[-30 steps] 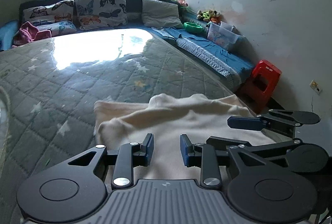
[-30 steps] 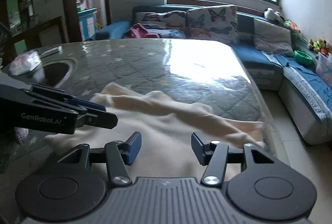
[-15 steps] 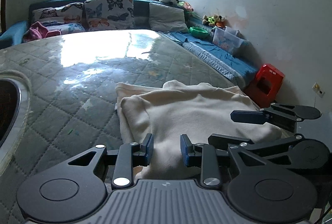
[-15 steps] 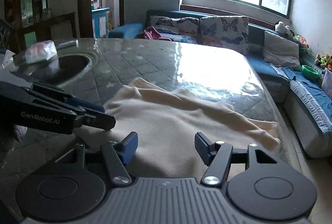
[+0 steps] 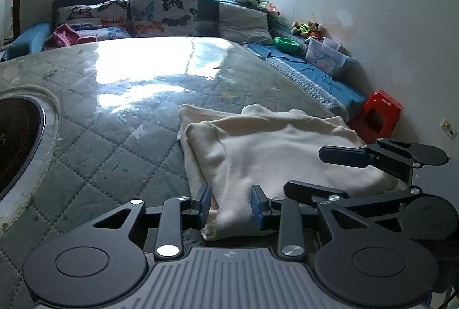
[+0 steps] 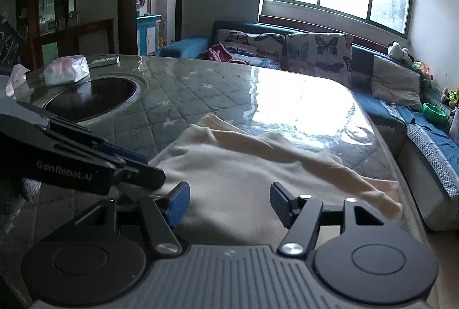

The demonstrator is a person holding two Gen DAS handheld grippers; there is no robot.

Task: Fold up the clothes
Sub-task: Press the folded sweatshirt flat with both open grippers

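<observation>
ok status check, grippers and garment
Left gripper open, astride corner of cream fleece garment. Right gripper open over it. Nothing in the way.

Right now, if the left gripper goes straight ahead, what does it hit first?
Probably the cream fleece garment: its near corner already lies between the open left gripper fingers, on the quilted grey-green table cover. Depth is unclear.

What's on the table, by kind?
Garment: 1
Tissue pack: 1
Remote: 1
Total: 3
</observation>
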